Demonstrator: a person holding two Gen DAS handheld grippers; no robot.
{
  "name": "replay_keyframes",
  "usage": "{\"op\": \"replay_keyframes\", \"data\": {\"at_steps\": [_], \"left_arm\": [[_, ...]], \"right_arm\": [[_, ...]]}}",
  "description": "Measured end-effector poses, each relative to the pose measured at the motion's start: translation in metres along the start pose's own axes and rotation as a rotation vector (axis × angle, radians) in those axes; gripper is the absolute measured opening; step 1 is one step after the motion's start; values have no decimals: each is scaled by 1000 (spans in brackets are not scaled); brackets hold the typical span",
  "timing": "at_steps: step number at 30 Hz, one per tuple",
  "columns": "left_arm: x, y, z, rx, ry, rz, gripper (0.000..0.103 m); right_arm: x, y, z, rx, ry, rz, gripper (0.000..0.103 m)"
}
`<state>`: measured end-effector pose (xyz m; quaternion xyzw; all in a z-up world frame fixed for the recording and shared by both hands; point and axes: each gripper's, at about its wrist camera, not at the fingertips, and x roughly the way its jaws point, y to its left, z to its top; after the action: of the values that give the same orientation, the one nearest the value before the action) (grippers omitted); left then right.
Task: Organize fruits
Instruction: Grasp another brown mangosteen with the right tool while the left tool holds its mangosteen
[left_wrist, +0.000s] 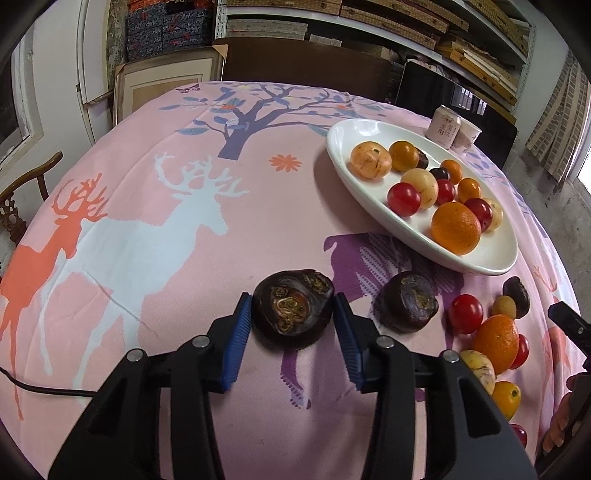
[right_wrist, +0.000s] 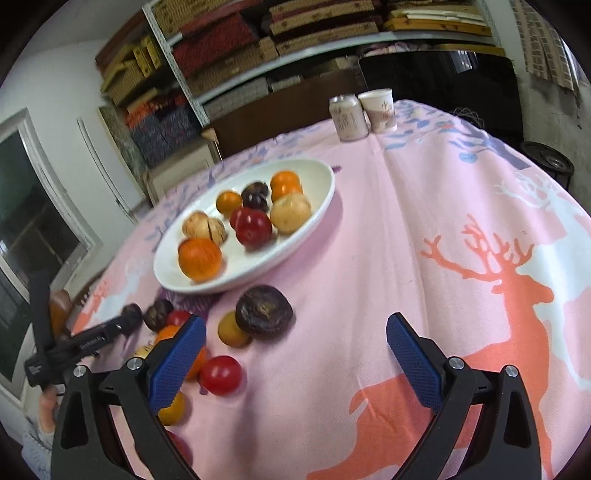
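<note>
L gripper (left_wrist: 293, 315) pinched a dark flat fruit (left_wrist: 291, 308) at lower centre of the L wrist view, blue pads touching both its sides, fruit resting on the pink deer-print cloth (left_wrist: 147, 184).

R gripper (right_wrist: 295, 354) stood spread wide w/ nothing between the pads, over bare cloth at bottom of the R wrist view. White oval dish (left_wrist: 491, 258) (upper right in the L view) held oranges, red & pale fruit. Second dark fruit (left_wrist: 406, 301) lay just right of the pinched one; loose pile incl. a big orange (left_wrist: 496, 341) & a red fruit (left_wrist: 465, 314) near the right edge. Can (right_wrist: 347, 116) & paper cup (right_wrist: 378, 109) stood beyond the dish, top centre of the R view.
</note>
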<state>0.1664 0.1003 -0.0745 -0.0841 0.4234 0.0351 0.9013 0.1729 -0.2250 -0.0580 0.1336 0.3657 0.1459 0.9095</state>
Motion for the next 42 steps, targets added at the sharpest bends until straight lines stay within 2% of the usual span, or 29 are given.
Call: {"op": "replay_keyframes", "data": {"at_steps": [3,6,12,14,16,19,21,23,26,31,35,37,42], "left_arm": [[0,0,0,0,0,1,44],[0,0,0,1,1,1,44],[0,-1,0,1,1,2,45],[0,-1,0,1,1,2,45],[0,-1,0,1,1,2,45],[0,-1,0,1,1,2,45],[1,-1,0,1,1,2,45],[0,-1,0,1,1,2,45],[1,-1,0,2,1,3,45],[1,-1,0,2,1,3,45],[1,-1,0,2,1,3,45],[0,-1,0,2,1,3,45],[3,-2,-1,9,4,8,46]], "right_arm": [[7,-2,0,12,36,-4,95],[9,6,0,-30,28,-1,95],[33,28,9,-126,57,-80,95],[36,19,13,-93,61,-124,95],[32,2,16,-22,53,-114,95],[0,-29,19,87,-84,-240,95],[-11,-46,18,154,-105,-193,95],[-6,-54,15,185,-65,-155,95],[-3,-46,14,142,-50,-161,95],[2,-11,8,-37,-40,-194,95],[9,1,6,-104,-5,-197,84],[12,2,5,-113,17,-193,72],[22,4,5,-119,72,-179,56]]}}
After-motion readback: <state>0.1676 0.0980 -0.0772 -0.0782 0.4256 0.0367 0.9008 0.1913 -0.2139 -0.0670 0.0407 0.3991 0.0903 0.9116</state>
